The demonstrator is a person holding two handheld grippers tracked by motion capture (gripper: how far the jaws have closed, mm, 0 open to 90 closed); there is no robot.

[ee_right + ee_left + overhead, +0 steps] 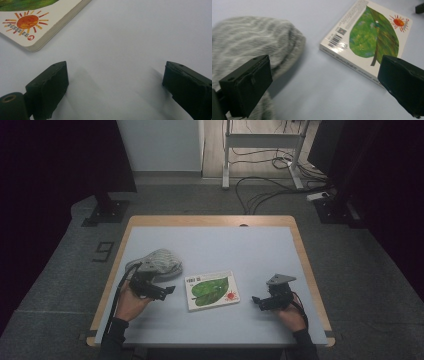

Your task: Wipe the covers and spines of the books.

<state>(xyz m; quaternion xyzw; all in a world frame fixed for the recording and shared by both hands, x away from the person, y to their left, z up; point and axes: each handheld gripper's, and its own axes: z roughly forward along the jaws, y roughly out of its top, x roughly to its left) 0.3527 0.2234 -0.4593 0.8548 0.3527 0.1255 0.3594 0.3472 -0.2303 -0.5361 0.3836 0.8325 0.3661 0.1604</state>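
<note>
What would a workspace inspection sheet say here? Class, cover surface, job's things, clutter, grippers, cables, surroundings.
Surface: pale blue table top with a wood rim, bare apart from two things.
Job's things: book lying flat, green leaf on its cover; grey striped cloth bunched to its left.
Clutter: nothing seen.
Grippers: left gripper and right gripper both open, holding nothing.
Cables: black cables trail on the floor beyond.
Surroundings: grey carpet, a white desk frame.

The right gripper (115, 85) has its two black jaws spread wide apart, with nothing between them but the bare pale table (140, 37). They sit low over the surface and cast soft shadows on it. At the upper left lies a corner of a book (42, 25), flat on the table, its white cover showing an orange sun with rays and a strip of green at the top edge. The book lies apart from the jaws.
</note>
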